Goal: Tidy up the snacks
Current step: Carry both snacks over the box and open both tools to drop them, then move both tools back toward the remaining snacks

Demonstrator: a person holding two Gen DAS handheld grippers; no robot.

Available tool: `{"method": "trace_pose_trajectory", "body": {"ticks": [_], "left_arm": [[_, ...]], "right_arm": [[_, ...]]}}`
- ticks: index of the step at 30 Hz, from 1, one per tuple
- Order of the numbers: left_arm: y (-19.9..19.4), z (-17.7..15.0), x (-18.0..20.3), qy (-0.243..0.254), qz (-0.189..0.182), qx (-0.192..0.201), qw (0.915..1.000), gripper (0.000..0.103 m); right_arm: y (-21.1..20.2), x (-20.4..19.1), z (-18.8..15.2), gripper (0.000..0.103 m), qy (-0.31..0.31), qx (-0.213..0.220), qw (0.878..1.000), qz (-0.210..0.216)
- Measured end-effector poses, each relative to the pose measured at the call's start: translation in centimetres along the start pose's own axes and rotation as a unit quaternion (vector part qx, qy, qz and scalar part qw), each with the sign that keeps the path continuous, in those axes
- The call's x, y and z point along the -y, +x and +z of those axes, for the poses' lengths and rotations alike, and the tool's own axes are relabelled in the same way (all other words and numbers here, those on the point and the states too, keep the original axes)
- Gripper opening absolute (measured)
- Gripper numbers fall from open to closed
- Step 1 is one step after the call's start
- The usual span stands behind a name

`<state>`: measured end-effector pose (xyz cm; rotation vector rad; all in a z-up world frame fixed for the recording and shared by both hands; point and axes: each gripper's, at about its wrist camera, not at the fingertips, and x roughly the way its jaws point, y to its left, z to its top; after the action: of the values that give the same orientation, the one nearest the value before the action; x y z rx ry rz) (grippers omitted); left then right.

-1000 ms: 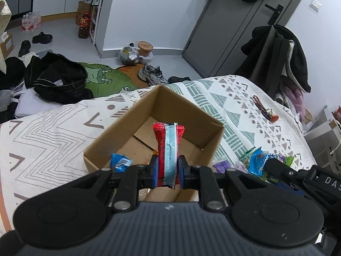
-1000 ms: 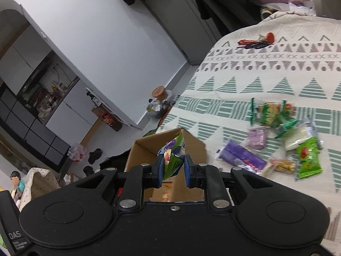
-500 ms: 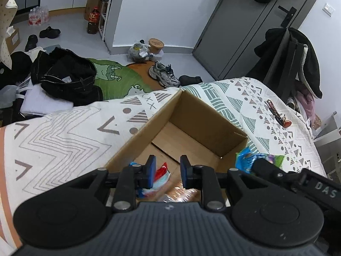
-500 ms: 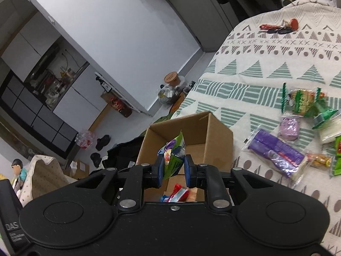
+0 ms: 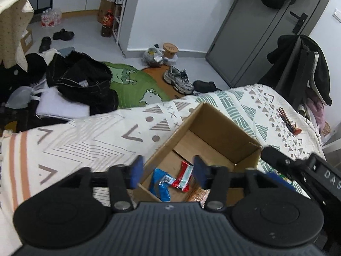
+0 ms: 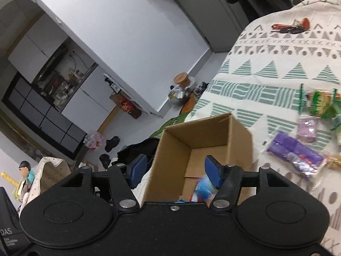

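A bed (image 5: pixel 89 140) covered in a pale patterned spread fills the lower part of both wrist views, with a cluttered floor beyond it. On the spread sits an open cardboard box (image 5: pixel 223 128), directly ahead of and below both grippers.

The left gripper (image 5: pixel 166 173) hangs over the near edge of the box with its blue-padded jaws spread wide and nothing between them. Just below and ahead of it, on the box floor, lie a red snack bar (image 5: pixel 183 176) and a blue snack packet (image 5: pixel 161 182), touching one another. A speckled tan packet shows at the box's near corner, partly hidden by the gripper body.

The right gripper (image 6: pixel 175 171) also hovers above the box, jaws wide apart and empty. A blurred blue and red wrapper (image 6: pixel 202 188) appears just under its right pad, inside the box; whether it is falling or resting cannot be told.

To the right of the right gripper, on the spread and well apart from the box, lie the loose snacks: a purple packet (image 6: pixel 296 150), a small lilac packet (image 6: pixel 307 129) and green packets (image 6: pixel 321 102). A bunch of keys (image 6: pixel 289 27) lies far ahead.

The drop-into-box step looks finished for both grippers. The next move likely calls for the right gripper to swing right to the loose pile and close on one packet there.
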<state>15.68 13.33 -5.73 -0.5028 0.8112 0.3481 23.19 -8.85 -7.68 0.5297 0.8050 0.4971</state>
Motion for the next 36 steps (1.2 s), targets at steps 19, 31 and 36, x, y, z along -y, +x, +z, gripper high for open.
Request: {"method": "trace_pose_trajectory", "body": {"ticks": [19, 31, 36], "left_arm": [[-5.4, -3.2, 6.2, 0.032, 0.000, 0.056, 0.9979, 0.086], [-6.7, -6.0, 10.9, 0.053, -0.027, 0.037, 0.9976, 0.087], [-7.3, -7.0, 12.8, 0.069, -0.032, 0.038, 0.9964, 0.087]], "right_arm": [[-9.3, 4.5, 2.0, 0.088, -0.018, 0.034, 0.993, -0.110], [-15.1, 8.1, 2.9, 0.100, -0.036, 0.057, 0.987, -0.143], [-16.5, 9.3, 3.4, 0.103, -0.045, 0.058, 0.986, -0.150]]}}
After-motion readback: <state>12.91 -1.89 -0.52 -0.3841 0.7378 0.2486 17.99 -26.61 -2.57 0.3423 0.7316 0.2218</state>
